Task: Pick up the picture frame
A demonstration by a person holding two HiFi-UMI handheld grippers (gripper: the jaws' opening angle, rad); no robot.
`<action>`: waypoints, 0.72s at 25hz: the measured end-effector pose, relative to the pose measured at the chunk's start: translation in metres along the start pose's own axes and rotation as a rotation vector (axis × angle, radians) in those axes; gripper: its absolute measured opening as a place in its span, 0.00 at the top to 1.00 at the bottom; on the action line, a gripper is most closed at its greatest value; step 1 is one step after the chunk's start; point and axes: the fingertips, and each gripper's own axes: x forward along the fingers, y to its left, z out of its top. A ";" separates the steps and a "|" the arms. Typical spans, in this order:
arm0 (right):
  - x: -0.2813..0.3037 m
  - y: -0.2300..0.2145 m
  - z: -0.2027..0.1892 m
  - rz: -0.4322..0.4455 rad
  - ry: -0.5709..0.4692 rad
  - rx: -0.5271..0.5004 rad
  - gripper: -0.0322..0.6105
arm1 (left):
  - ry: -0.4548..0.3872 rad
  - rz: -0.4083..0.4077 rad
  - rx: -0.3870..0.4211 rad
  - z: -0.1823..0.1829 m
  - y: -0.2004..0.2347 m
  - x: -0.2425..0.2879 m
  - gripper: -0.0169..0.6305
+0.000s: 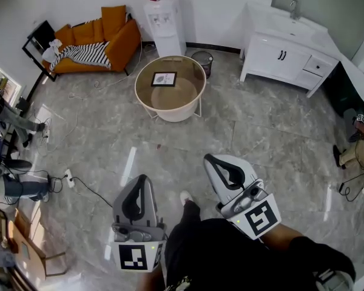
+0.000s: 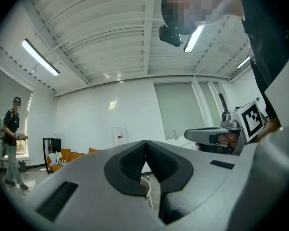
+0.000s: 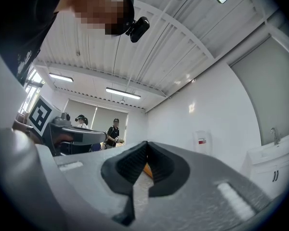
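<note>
A small dark picture frame (image 1: 164,79) lies flat on a round glass-topped table (image 1: 170,111) in the middle of the room, well ahead of both grippers. My left gripper (image 1: 142,178) is at the lower left of the head view, shut and empty. My right gripper (image 1: 208,159) is beside it at the lower right, also shut with nothing between its pads. In the left gripper view the left gripper (image 2: 145,142) has its jaws closed tip to tip, and only a sliver of the table's rim (image 2: 145,183) shows below them. The right gripper (image 3: 146,144) is closed tip to tip in its own view.
An orange sofa (image 1: 94,41) with a striped cloth stands at the back left, a water dispenser (image 1: 164,23) behind the table, a small bin (image 1: 202,62) beside it. A white sink cabinet (image 1: 288,50) is at the back right. Cables (image 1: 79,183) lie on the floor at left. People stand at the room's edges.
</note>
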 end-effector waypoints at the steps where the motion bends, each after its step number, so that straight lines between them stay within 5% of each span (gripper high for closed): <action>1: 0.007 0.000 -0.002 -0.002 0.001 0.002 0.95 | 0.000 -0.003 -0.003 -0.002 0.006 0.003 0.95; 18: 0.131 0.008 -0.019 -0.028 -0.002 -0.058 0.95 | 0.007 -0.051 -0.070 -0.038 0.118 0.059 0.95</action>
